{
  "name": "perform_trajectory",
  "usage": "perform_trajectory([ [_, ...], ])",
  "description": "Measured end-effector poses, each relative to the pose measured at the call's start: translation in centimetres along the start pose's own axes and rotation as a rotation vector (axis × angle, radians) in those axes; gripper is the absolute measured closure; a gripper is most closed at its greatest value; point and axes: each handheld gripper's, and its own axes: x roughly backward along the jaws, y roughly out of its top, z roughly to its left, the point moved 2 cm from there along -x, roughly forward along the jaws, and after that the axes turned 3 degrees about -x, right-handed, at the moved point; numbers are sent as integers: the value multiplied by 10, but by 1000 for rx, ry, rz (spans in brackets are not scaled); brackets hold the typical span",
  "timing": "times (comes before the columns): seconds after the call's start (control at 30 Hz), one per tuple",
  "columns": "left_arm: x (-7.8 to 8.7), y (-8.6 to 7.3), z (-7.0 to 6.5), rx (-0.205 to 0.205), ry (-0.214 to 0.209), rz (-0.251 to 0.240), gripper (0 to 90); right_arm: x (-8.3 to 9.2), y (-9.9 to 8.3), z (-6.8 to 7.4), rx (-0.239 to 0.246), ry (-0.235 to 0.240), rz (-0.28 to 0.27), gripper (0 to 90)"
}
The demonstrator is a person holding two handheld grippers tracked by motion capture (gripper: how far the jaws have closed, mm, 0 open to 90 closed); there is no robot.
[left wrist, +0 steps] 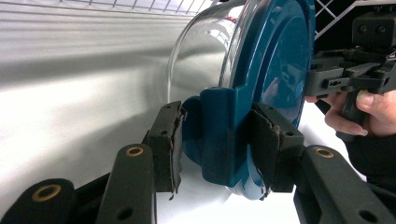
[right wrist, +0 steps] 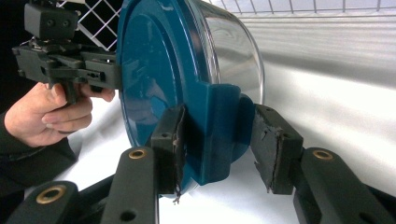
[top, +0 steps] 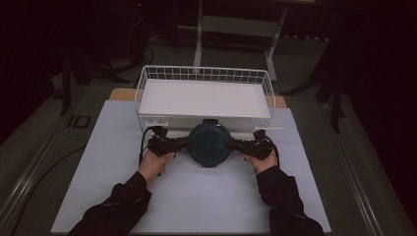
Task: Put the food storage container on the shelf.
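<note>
I hold a round clear glass container with a dark teal plastic lid [top: 210, 142] between my two grippers, just in front of a white wire basket [top: 147, 81] on the white table [top: 196, 196]. My left gripper [top: 183, 143] is clamped on the lid's side latch tab [left wrist: 224, 135], one black pad on each face of the tab. My right gripper [top: 237, 143] grasps the opposite latch tab [right wrist: 217, 130]; its lid-side pad presses the tab, while the other pad [right wrist: 273, 144] appears a little apart from it. The container is held level, lid up, above the table near the basket's front edge.
</note>
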Motion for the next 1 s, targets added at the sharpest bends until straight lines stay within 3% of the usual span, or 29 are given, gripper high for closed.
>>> perform_trajectory([
  [0.33, -2, 5, 5, 33, -20, -27, 552, -4, 1, -8, -35, 22, -34, 543],
  [0.4, -4, 5, 8, 54, -16, -15, 541, -5, 0, -7, -17, -26, -29, 528],
  [0.43, -5, 4, 10, 86, -40, -15, 537, -6, 0, -8, -18, -26, -30, 529],
  [0.6, -7, 3, 15, 96, -46, -39, 531, -7, 0, -8, -27, -32, -41, 531],
  [0.7, -7, 2, 15, 94, -42, -48, 519, -7, 2, -6, -18, -55, -50, 553],
  [0.73, -6, 3, 16, 61, -21, -56, 516, -8, 3, -4, -13, -67, -54, 557],
  [0.8, -6, 5, 16, 36, 15, -68, 522, -9, 4, -4, -10, -70, -52, 550],
  [0.87, -6, 6, 17, 50, 18, -69, 524, -11, 4, -5, -20, -60, -59, 542],
  [1.0, -6, 7, 18, 30, 37, -71, 514, -12, 4, -5, -13, -78, -86, 532],
])
